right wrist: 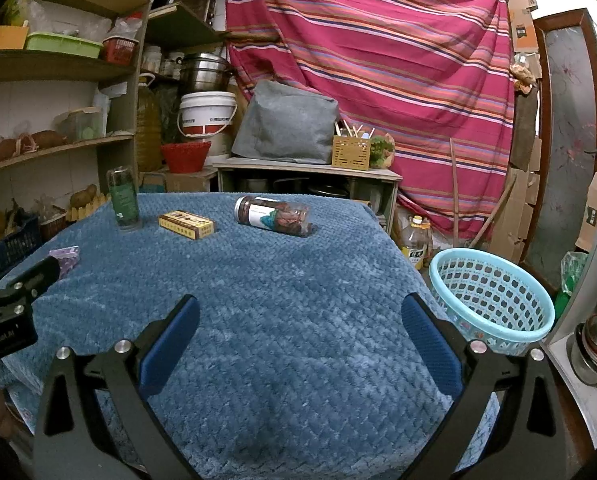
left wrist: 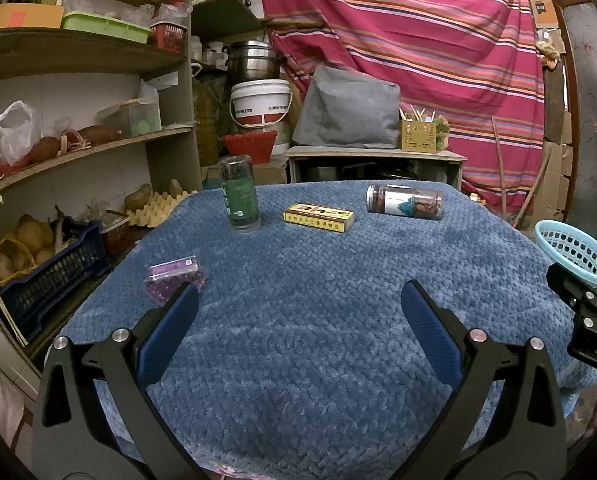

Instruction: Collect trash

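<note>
On the blue blanket-covered table (left wrist: 298, 320) stand a green-labelled jar (left wrist: 239, 194) upright, a yellow box (left wrist: 318, 217) lying flat, a clear jar (left wrist: 404, 201) on its side and a purple packet (left wrist: 174, 274) at the near left. My left gripper (left wrist: 298, 304) is open and empty, its left finger just in front of the purple packet. My right gripper (right wrist: 298, 316) is open and empty over the table's near part. The same jar (right wrist: 123, 198), box (right wrist: 186, 224), lying jar (right wrist: 274, 216) and packet (right wrist: 64, 258) show in the right wrist view. A light blue basket (right wrist: 494, 300) sits to the right of the table.
Shelves (left wrist: 78, 148) with produce, boxes and a dark blue crate (left wrist: 54, 276) line the left. Behind the table are a low cabinet (left wrist: 374, 160), a white bucket (left wrist: 260, 102) and a striped cloth (left wrist: 418, 40). An oil bottle (right wrist: 414, 242) stands on the floor near the basket.
</note>
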